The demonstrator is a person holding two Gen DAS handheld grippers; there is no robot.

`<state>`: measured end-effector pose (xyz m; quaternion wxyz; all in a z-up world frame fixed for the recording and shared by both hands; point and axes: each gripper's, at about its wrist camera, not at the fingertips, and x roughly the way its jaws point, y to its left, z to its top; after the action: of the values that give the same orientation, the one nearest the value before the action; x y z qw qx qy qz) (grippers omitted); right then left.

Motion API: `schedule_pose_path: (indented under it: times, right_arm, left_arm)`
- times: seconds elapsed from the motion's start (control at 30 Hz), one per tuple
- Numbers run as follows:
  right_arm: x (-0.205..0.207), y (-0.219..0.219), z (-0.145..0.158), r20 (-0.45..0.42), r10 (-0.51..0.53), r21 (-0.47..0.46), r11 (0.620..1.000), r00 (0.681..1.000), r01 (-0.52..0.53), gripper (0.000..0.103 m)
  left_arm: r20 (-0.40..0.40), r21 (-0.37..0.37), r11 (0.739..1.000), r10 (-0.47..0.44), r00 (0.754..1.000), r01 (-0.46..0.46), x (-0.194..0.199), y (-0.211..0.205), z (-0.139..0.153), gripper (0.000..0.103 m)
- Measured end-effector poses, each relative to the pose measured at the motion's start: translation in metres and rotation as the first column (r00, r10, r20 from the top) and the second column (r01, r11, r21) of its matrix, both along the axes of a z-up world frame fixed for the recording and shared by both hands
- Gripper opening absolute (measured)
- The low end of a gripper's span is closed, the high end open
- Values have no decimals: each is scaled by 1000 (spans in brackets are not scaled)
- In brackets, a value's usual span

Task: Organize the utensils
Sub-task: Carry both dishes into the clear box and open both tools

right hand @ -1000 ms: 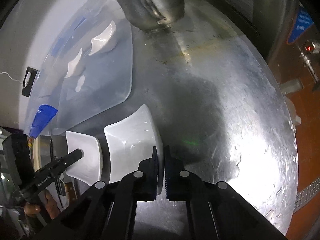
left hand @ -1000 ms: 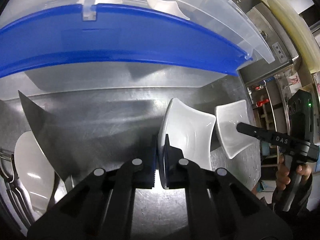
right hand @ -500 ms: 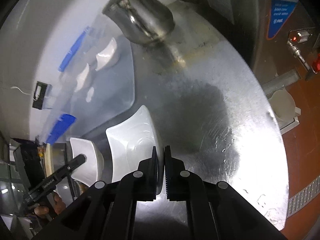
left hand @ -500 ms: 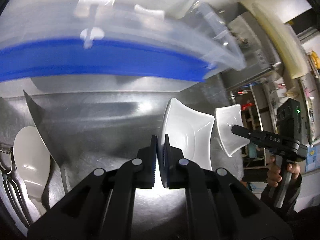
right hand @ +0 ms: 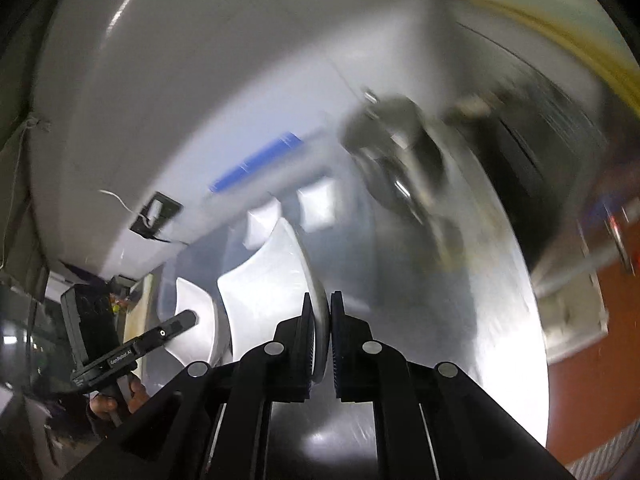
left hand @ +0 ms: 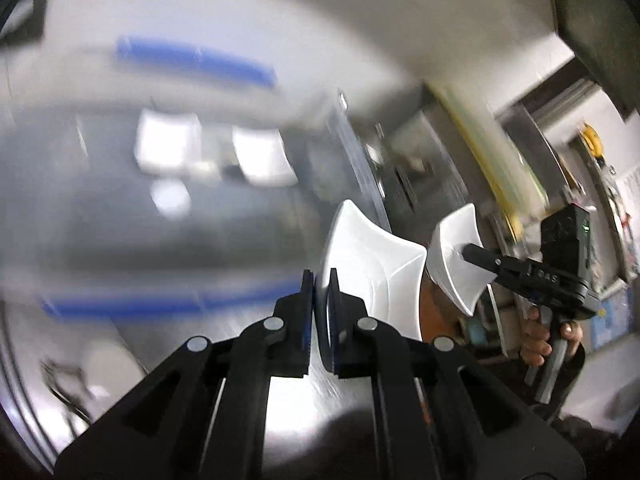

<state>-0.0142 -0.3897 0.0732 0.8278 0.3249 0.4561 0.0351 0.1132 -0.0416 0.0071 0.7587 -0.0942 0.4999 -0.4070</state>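
My left gripper (left hand: 319, 312) clamped on rim of white dish (left hand: 372, 268); my right gripper (right hand: 320, 332) clamped on rim of second white dish (right hand: 268, 280). Both dishes held edge-on, in air, on near side of clear bin (left hand: 168, 200); two small dishes (left hand: 168, 148) sit inside bin.

Risks, my judgement:
- thin rim grip, glazed surface: dish may pivot or slip out
- two held dishes close together: may clash
- frames blurred, bin wall hard to see: dish may strike wall

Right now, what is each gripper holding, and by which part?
Each holds one white square porcelain dish by its rim: the left gripper pinches the left dish, the right gripper the right dish.
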Motion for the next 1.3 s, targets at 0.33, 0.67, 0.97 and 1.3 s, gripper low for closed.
schedule_pose_path:
  times: [0.33, 0.67, 0.97, 1.3]
  right_arm:
    - [162, 15, -51, -168, -85, 15, 996, 982, 89, 9]
    - [210, 46, -77, -271, -143, -232, 969, 952, 79, 10]
    - [228, 69, -100, -353, -177, -396, 918, 919, 25, 8]
    - [236, 89, -95, -360, -189, -539, 841, 914, -39, 7]
  left_arm:
    - [-73, 60, 970, 239, 968, -235, 147, 4, -21, 5]
    - [-246, 212, 948, 285, 927, -236, 209, -7, -100, 6]
    - [-206, 341, 916, 291, 934, -210, 216, -28, -109, 6]
    - [-141, 382, 896, 297, 944, -224, 221, -26, -101, 6]
